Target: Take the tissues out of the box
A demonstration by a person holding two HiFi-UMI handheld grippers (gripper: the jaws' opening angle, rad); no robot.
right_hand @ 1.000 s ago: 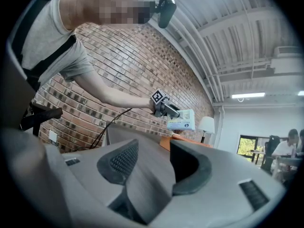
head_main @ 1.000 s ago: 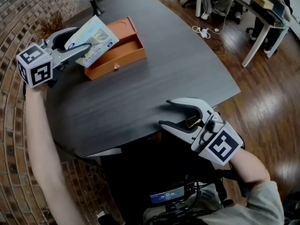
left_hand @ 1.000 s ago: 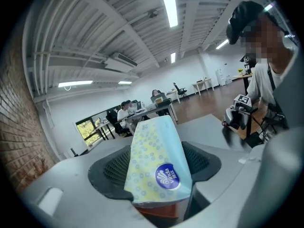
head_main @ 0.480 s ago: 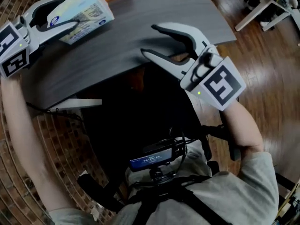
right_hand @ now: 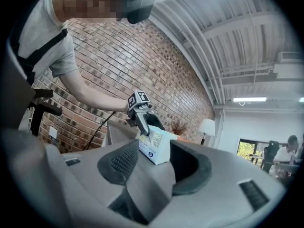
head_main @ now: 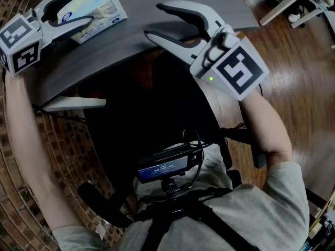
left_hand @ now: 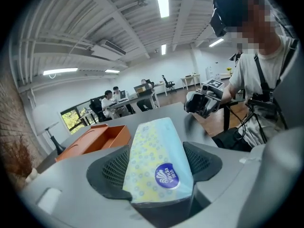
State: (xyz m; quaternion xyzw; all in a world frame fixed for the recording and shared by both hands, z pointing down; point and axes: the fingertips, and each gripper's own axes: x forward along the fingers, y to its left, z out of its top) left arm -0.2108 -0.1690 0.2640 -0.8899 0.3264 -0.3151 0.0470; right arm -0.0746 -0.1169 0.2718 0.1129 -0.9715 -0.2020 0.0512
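A dark grey wood-grain surface (head_main: 94, 56) curves along a brick wall, in front of a person in a grey T-shirt (head_main: 235, 213) who holds a two-jaw gripper in each hand. Farther back on the surface, an open orange drawer-style box (left_hand: 95, 139) stands with its tray pulled out. The right gripper (head_main: 154, 21), pale grey with a marker cube behind it, hangs over the near edge of the surface, its jaws spread wide and holding nothing. The left gripper (head_main: 84, 7) reaches over the surface's left end, by the wall. Its jaws are opening, with a soft plastic pack of tissues (left_hand: 159, 156), pale blue and yellow with a round purple label, lying lengthwise between them, and the ribbed pads meet the pack's long sides. The pack is out of the box and well apart from it, tilted with its far end raised. Whether its underside touches the surface cannot be made out.
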